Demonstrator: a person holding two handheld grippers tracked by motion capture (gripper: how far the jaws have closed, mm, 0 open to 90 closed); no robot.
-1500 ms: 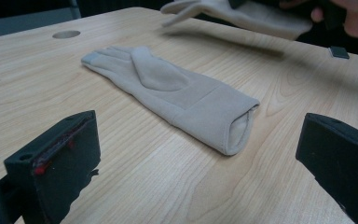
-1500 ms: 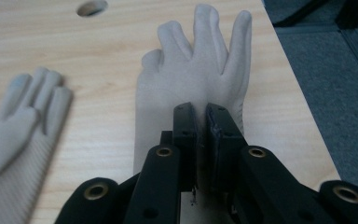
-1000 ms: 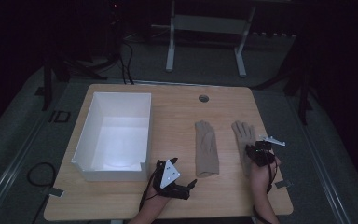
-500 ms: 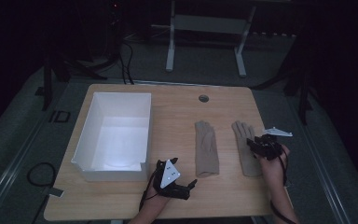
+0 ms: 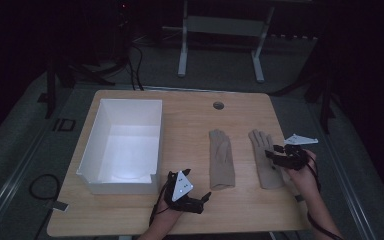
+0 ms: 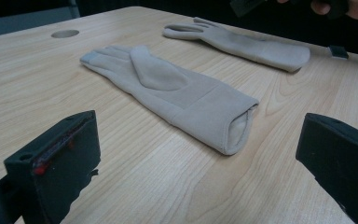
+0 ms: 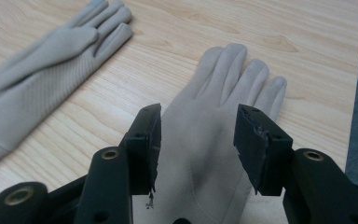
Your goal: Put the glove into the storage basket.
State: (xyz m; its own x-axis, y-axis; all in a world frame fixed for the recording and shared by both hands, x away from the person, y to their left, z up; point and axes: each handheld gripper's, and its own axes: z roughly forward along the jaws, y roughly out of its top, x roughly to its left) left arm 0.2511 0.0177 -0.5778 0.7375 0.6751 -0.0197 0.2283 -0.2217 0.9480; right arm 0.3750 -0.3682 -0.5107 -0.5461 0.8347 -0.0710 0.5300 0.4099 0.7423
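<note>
Two beige gloves lie flat on the wooden table (image 5: 190, 115), fingers pointing away from me. The left glove (image 5: 221, 159) (image 6: 182, 93) (image 7: 42, 70) rests just ahead of my left gripper (image 5: 204, 202) (image 6: 198, 140), which sits low on the table, open, facing the glove's cuff. My right gripper (image 5: 270, 156) (image 7: 198, 135) hovers over the palm of the right glove (image 5: 261, 142) (image 6: 242, 42) (image 7: 228, 79). Its jaws have just been opening and stand apart, with nothing pinched between them.
A white open box (image 5: 125, 145) stands on the left half of the table. A round cable hole (image 5: 218, 105) (image 6: 65, 33) sits near the far edge. The table's right edge runs close to my right hand (image 5: 302, 175).
My right gripper has lifted a little off the right glove and drifted right, its jaws spreading. The glove stays flat. The left gripper has not moved.
</note>
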